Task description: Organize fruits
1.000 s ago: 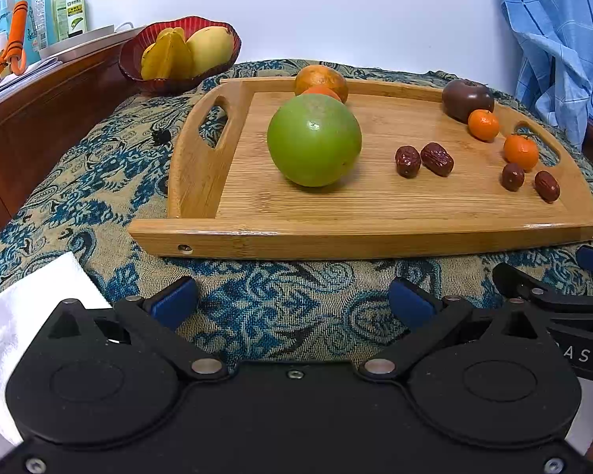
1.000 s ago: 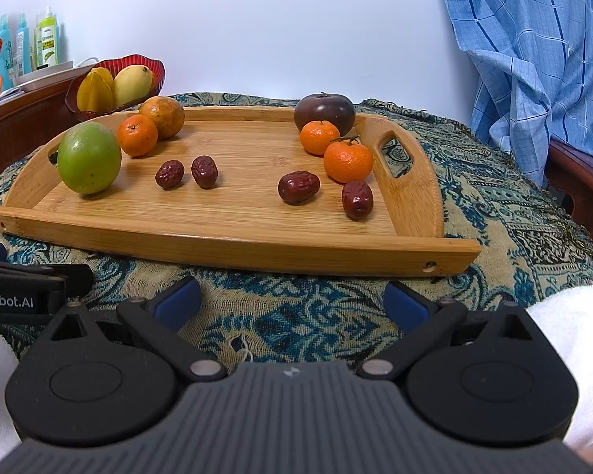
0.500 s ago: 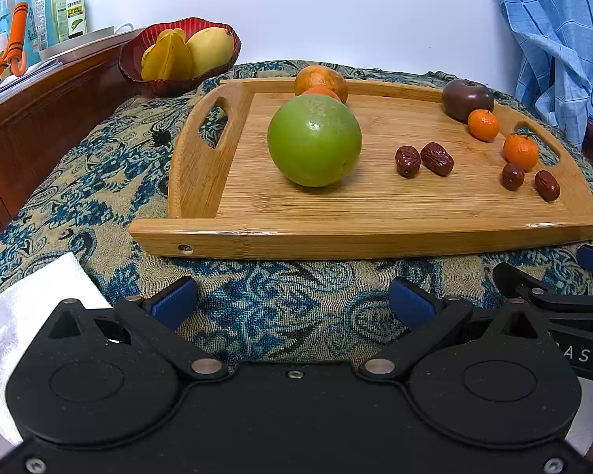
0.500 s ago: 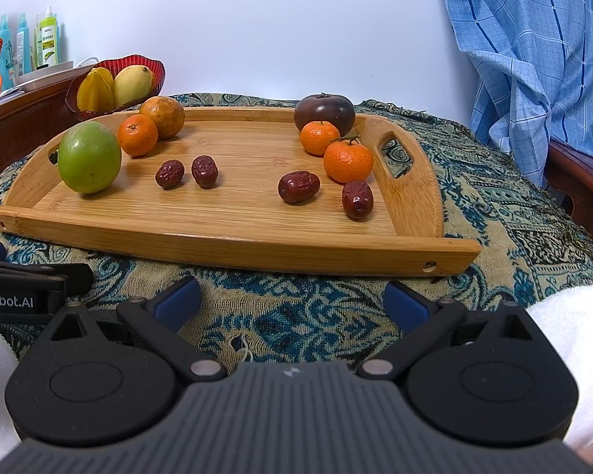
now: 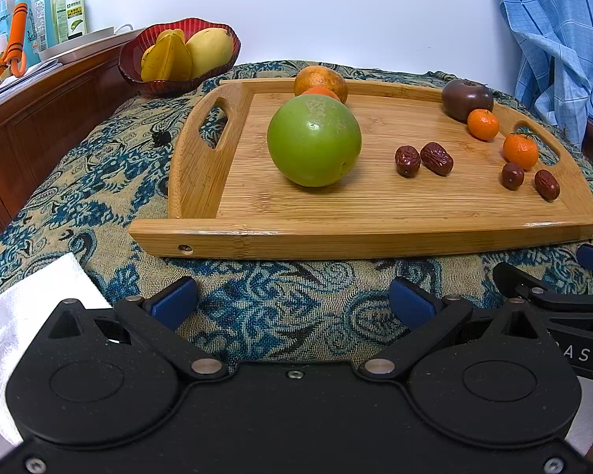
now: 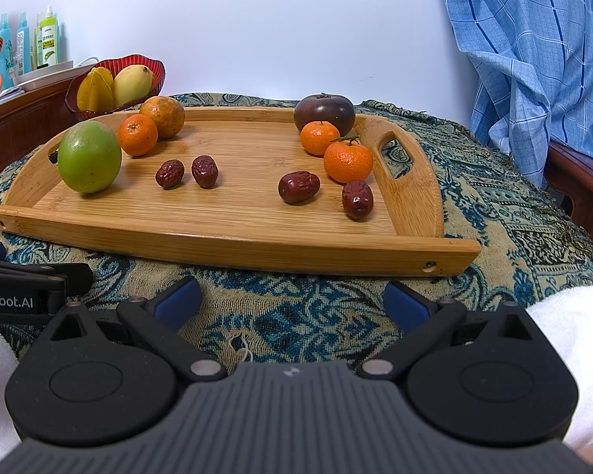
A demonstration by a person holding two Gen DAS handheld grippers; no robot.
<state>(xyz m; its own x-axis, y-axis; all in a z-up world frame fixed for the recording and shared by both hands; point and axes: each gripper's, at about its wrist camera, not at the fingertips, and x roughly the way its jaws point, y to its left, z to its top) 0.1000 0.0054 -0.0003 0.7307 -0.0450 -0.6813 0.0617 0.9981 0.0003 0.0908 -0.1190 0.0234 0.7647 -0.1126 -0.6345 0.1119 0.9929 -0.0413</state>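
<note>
A wooden tray lies on a patterned cloth. On it are a big green fruit, a brownish orange, three small mandarins, several red dates and a dark purple fruit. My left gripper is open and empty, short of the tray's near rim. My right gripper is open and empty, also short of the rim.
A red bowl with yellow fruit stands behind the tray's left end. A wooden sideboard with bottles is at the left. A blue checked cloth hangs at the right. White towels lie near both grippers.
</note>
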